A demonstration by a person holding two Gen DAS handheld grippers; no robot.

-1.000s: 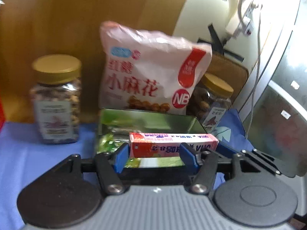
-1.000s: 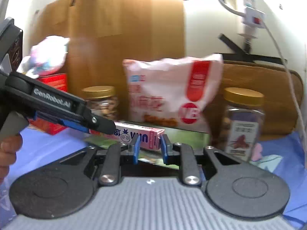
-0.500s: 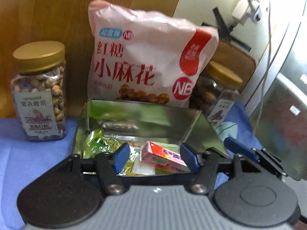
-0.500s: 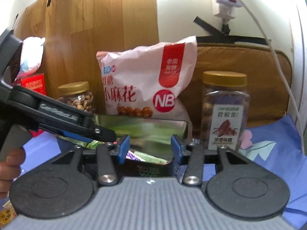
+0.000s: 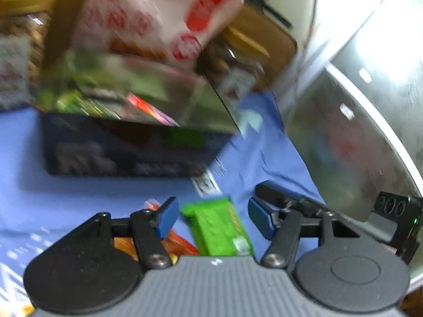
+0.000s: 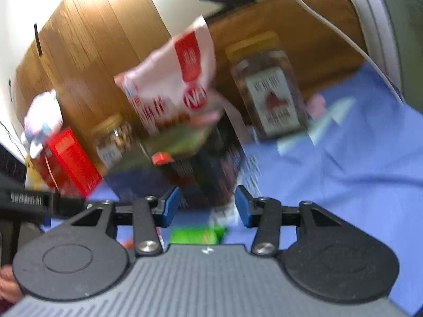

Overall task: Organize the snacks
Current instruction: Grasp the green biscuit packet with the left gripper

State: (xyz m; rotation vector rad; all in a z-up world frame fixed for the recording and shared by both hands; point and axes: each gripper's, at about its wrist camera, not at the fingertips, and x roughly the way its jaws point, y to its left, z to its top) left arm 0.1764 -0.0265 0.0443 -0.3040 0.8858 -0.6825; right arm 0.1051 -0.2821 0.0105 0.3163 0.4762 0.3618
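Left wrist view: my left gripper stands about half open and empty, its blue pads either side of the flat green snack packet on the blue cloth, not pressing it.
Beside it: an orange wrapper lies at nine o'clock of the green packet, partly under the left pad.
Tin: the open black metal tin sits at twelve o'clock, with green and pink packets blurred inside.
Change: the pink-and-red candy box I held a second ago is out of my jaws and now lies in the tin; I have dropped towards the cloth.
Right wrist view: my right gripper has just opened to roughly half, nothing between its pads; green packet low at six o'clock, tin at twelve.
Meaning: one snack stowed, I judge; the green packet looks next.
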